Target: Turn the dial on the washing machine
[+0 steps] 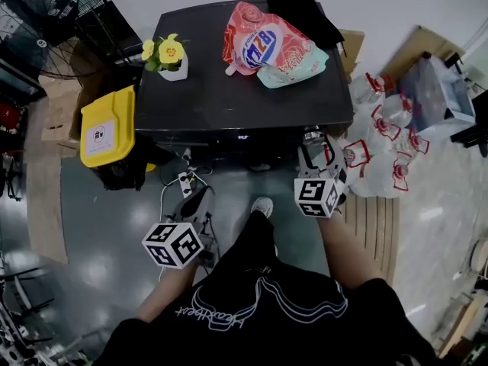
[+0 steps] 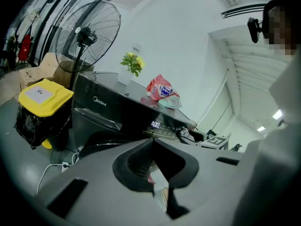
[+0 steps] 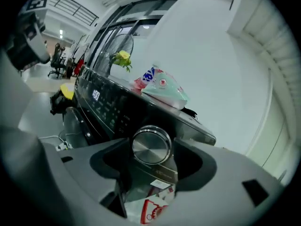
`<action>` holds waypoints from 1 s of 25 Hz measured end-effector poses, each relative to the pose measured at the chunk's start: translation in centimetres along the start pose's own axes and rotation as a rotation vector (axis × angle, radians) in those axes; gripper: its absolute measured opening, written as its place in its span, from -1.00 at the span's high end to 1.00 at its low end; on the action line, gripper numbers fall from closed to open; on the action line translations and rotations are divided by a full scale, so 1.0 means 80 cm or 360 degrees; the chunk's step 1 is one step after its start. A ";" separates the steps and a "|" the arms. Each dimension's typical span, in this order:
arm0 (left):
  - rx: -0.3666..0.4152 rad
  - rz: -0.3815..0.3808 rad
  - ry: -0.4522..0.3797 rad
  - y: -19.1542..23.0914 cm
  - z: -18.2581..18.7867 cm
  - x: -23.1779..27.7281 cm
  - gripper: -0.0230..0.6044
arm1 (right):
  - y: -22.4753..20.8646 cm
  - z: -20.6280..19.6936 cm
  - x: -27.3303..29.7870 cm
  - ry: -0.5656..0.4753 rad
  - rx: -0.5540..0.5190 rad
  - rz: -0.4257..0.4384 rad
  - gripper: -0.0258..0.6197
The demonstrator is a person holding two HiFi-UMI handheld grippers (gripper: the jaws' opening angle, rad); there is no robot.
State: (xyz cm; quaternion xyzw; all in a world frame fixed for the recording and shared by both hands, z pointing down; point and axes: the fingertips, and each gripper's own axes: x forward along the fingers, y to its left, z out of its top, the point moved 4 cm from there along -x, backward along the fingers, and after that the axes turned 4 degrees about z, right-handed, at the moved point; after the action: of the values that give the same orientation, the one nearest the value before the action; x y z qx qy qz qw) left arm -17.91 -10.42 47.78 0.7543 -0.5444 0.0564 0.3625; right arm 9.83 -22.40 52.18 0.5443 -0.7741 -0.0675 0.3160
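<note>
A dark front-loading washing machine (image 1: 229, 101) stands in front of me, its control panel lit. My right gripper (image 1: 316, 151) is at the right end of that panel. In the right gripper view the round silver dial (image 3: 151, 146) sits between the two jaws, whose pads (image 3: 115, 161) touch its sides, so the right gripper (image 3: 151, 160) is shut on the dial. My left gripper (image 1: 197, 204) hangs low over the floor, away from the machine, shut with nothing in it (image 2: 151, 147). From there the dial (image 2: 184, 134) and the other gripper show at the panel's far end.
On the washer's top lie a pink detergent pouch (image 1: 271, 46), a potted yellow flower (image 1: 169, 56) and a black cloth (image 1: 305, 14). A yellow-lidded bin (image 1: 109, 126) and a fan (image 1: 46, 21) stand left. Bagged plastic bottles (image 1: 381, 143) pile up right. A power strip (image 1: 185, 180) lies on the floor.
</note>
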 end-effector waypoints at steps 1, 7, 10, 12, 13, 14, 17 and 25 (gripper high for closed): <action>-0.0003 0.0004 0.0001 0.001 -0.001 0.000 0.91 | 0.002 0.000 0.002 0.0010 -0.0044 -0.0014 0.04; -0.0017 0.0023 0.0007 0.006 -0.007 0.000 0.91 | 0.007 -0.002 0.010 0.0071 -0.0200 -0.0099 0.07; -0.0018 0.0031 0.0006 0.008 -0.009 0.000 0.91 | 0.008 -0.002 0.012 0.0073 -0.0253 -0.0123 0.07; -0.0021 0.0037 0.0008 0.010 -0.010 -0.001 0.91 | 0.007 -0.003 0.013 0.0080 -0.0266 -0.0136 0.07; -0.0024 0.0040 0.0008 0.010 -0.011 -0.001 0.91 | 0.007 -0.004 0.013 0.0082 -0.0266 -0.0140 0.07; -0.0027 0.0043 0.0008 0.011 -0.012 -0.002 0.91 | 0.007 -0.005 0.013 0.0083 -0.0263 -0.0143 0.07; -0.0034 0.0052 0.0010 0.013 -0.014 -0.003 0.91 | 0.006 -0.004 0.013 0.0078 -0.0249 -0.0145 0.05; -0.0040 0.0060 -0.0004 0.013 -0.016 -0.008 0.91 | 0.004 -0.005 0.013 0.0094 -0.0054 -0.0120 0.05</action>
State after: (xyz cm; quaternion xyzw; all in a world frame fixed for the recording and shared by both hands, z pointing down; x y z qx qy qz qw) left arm -18.68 -9.30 48.93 0.7394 -0.5596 0.0557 0.3702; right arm 9.58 -23.12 53.06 0.5693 -0.7422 -0.0764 0.3453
